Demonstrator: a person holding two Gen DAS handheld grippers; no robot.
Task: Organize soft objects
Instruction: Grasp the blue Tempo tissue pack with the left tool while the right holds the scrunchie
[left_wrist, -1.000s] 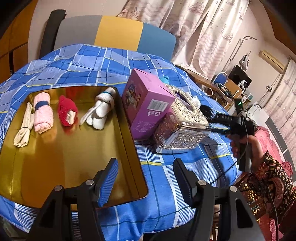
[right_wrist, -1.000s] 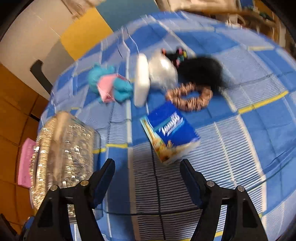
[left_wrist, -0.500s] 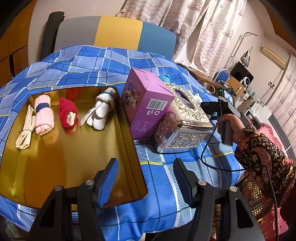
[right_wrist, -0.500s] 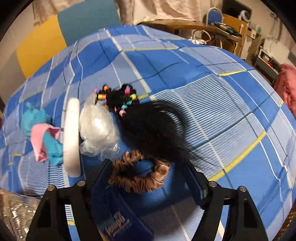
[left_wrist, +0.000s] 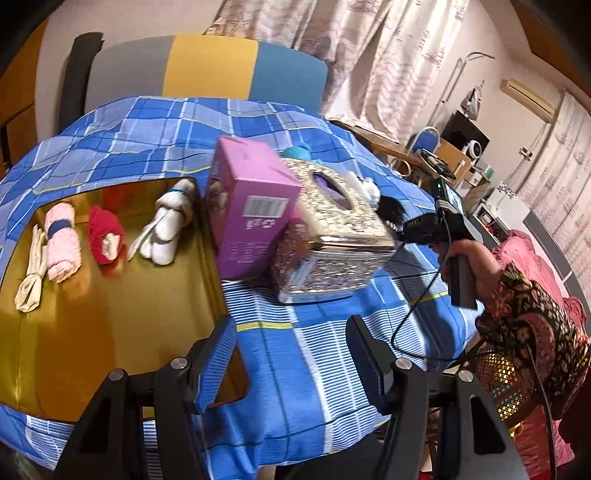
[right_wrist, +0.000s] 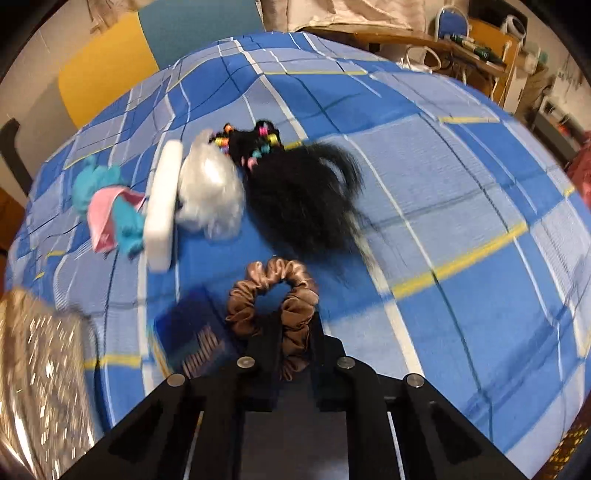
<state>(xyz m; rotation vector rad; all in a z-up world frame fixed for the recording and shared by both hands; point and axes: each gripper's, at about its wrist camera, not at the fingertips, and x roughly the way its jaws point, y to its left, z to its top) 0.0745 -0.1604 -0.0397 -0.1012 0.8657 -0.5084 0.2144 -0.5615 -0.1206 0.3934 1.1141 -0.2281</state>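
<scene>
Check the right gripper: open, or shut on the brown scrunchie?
Shut on it: the right gripper has its jaws drawn together, pinching the near side of the brown scrunchie.

Two downward wrist views, shared tablecloth (left_wrist: 317, 354)

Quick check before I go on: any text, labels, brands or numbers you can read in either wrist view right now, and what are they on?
No text can be read in either view.
Purple box: a barcode label and small print below it, too small and blurred to read.
Blue packet beside the brown scrunchie: motion-blurred, no print can be made out.
Silver tissue box: embossed pattern only, no words.
</scene>
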